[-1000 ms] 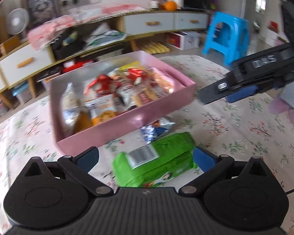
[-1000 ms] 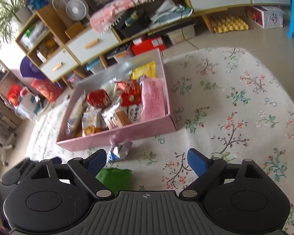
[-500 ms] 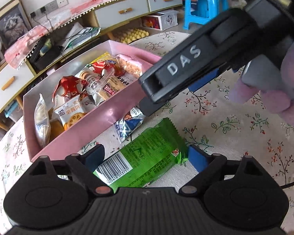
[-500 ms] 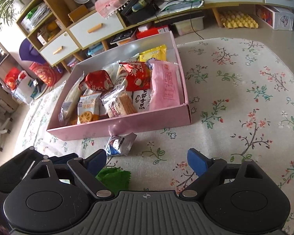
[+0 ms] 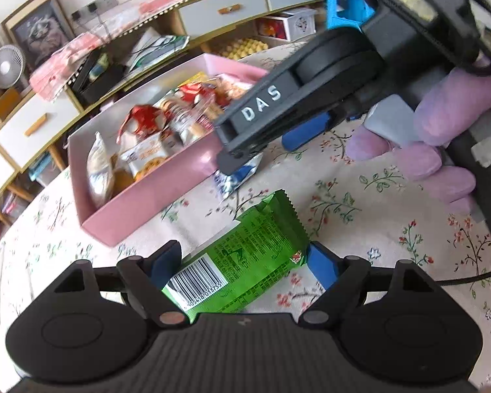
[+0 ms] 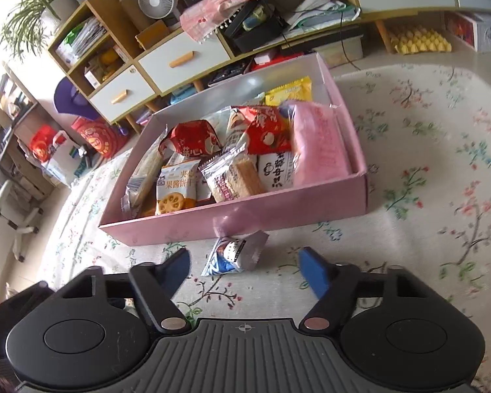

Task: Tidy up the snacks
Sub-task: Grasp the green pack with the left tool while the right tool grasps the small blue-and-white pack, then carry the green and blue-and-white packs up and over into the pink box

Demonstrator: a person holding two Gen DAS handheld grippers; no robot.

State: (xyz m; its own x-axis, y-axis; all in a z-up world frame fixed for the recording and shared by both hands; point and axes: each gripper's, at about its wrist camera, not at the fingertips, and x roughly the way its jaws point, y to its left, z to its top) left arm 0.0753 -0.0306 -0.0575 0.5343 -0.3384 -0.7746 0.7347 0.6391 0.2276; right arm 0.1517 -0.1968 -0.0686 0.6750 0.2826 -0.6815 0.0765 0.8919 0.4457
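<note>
Left hand-held gripper (image 5: 244, 262), jaws spread, straddles a green snack packet (image 5: 245, 262) lying on the floral worktop (image 5: 360, 229). Pink box (image 6: 239, 213) of snacks behind. Right hand-held gripper (image 6: 244, 267), jaws apart, hovers over a small blue-and-silver packet (image 6: 234, 255) lying just before the box's front wall

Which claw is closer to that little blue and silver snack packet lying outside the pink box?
Right. The right claw is open just short of the blue and silver packet. The left claw is farther back, around the green packet.
</note>
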